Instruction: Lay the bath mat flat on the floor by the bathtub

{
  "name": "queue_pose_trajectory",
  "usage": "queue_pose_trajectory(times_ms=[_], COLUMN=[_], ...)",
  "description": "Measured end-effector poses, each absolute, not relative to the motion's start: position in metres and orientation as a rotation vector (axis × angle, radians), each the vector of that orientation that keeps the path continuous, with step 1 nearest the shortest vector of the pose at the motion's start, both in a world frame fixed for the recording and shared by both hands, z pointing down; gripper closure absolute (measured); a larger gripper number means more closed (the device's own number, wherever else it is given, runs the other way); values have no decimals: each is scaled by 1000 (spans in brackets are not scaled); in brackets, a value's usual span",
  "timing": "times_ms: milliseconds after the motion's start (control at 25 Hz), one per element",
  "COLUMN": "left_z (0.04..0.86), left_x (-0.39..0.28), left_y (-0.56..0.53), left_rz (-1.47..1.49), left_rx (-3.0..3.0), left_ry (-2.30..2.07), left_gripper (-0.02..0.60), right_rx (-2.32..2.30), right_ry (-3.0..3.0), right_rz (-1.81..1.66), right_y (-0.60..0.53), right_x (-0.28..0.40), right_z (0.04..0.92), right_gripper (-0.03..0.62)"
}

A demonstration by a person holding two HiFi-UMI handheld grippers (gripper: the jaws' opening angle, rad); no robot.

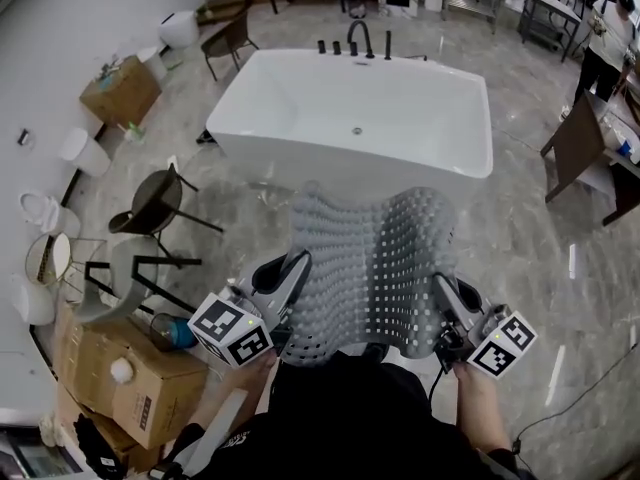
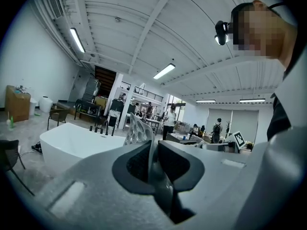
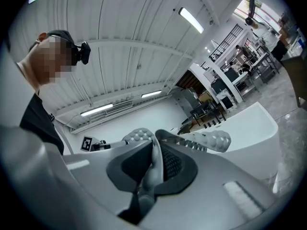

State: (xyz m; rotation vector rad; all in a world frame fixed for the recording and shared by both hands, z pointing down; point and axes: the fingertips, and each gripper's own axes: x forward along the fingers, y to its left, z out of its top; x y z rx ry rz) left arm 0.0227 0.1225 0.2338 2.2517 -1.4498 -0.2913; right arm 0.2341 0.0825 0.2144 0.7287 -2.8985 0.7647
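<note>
The bath mat is grey rubber full of round holes. It hangs in the air, spread between my two grippers in front of the white bathtub. My left gripper is shut on the mat's near left edge. My right gripper is shut on its near right edge. In the left gripper view the mat's edge sticks up from between the closed jaws, with the tub beyond. The right gripper view shows the mat pinched in the jaws and curling toward the tub.
Left of me stand a dark chair, a black frame, cardboard boxes and a blue bottle. A toilet sits by the left wall. A brown chair and a person are at the right. Marble floor lies beside the tub.
</note>
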Motion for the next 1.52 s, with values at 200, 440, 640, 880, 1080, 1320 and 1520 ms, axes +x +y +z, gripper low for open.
queue_pose_trajectory(times_ms=[200,440,640,880,1080,1320,1520], left_z=[242,258,277,299,318,331,339], left_x=[11,-19,-74,-127,-151,-147,-132], left_y=[94,64,47,28,22,1,-15], left_rz=[-276,-247,-223,-195,-191,-161,-122], left_rx=[2259,2289,2363,2415,2408,2379,2328], left_ry=[-1423,-1380,-1317,-1252,-1232,-1220,-1200], left_gripper=[551,551,551,552,552,552,554], right_rx=[751,854,1025,1163,1192,1178,1182], right_ry=[-2890,-2855,-2840,-2808,-2784,-2747,-2683], right_rz=[774,749,779,770,788,819,976], right_y=[60,35,20,13,14,-9,-27], right_x=[222,198,152,108,88,93,104], right_z=[218,228,235,254,266,283,307], right_gripper=[572,572,572,572,572,572,574])
